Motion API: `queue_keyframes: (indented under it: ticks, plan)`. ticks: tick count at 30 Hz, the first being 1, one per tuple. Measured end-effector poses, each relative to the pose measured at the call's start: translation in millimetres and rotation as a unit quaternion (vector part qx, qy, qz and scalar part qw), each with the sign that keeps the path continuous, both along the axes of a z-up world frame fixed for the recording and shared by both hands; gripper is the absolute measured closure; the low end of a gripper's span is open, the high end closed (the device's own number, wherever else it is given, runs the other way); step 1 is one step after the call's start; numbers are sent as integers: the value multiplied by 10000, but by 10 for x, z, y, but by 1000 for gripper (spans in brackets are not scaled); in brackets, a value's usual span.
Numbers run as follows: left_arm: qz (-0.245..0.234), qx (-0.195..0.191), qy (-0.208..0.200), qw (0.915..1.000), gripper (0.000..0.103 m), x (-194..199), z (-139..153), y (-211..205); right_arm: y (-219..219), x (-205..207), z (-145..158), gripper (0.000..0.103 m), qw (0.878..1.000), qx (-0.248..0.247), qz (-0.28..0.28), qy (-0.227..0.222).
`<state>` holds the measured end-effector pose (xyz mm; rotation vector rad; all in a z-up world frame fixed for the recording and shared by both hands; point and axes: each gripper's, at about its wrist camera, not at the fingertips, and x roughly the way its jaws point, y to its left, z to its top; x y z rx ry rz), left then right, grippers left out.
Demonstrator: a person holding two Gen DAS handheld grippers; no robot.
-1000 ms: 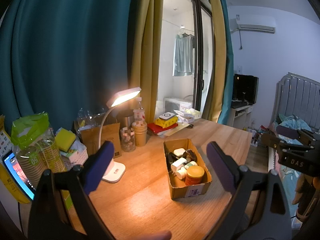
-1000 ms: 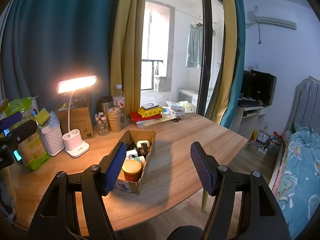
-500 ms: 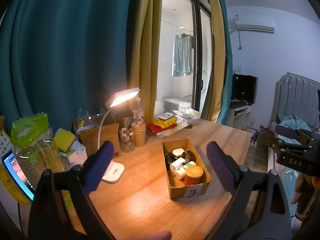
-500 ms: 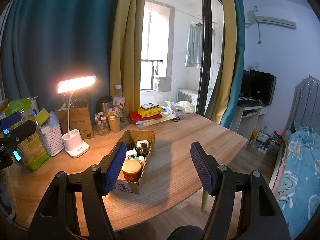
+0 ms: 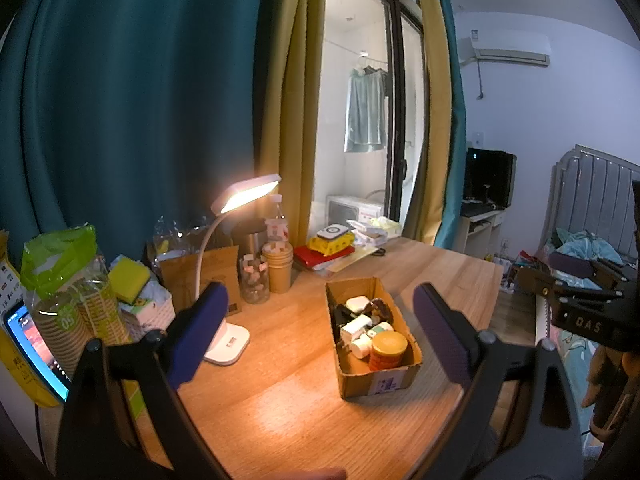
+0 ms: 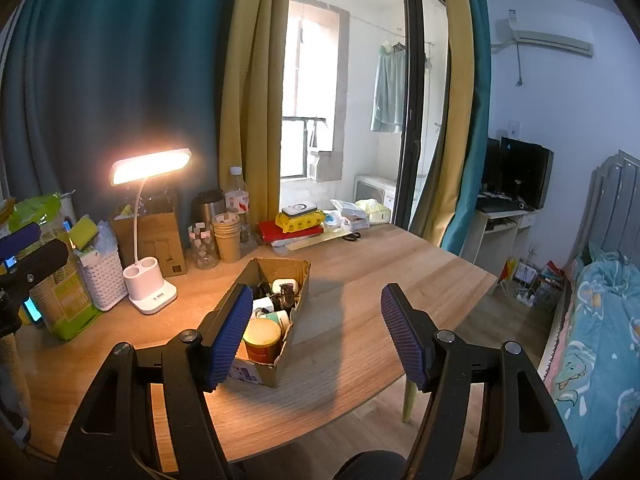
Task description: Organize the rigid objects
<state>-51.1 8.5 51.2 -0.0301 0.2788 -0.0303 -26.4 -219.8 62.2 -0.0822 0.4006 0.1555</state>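
An open cardboard box sits mid-table, filled with several small rigid items: white chargers, dark pieces and a jar with an orange lid. My left gripper hovers open above the near table, the box a little ahead and right of centre, nothing between its blue pads. My right gripper is open too and empty, held above the table's near edge; its left pad overlaps the box's left side in the picture.
A lit white desk lamp stands left of the box. Behind it are a white basket, paper cups, a glass jar, a bottle, a brown box and red and yellow books. A phone is at far left; a bed at right.
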Motion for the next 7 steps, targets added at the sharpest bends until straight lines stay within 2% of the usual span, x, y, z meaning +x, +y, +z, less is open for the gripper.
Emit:
queue_keyframes:
  ticks: [7]
  plan:
    - [10,46,-8,10000,8,13,-36,0,-7,4,-16,33,10000,11,24,37]
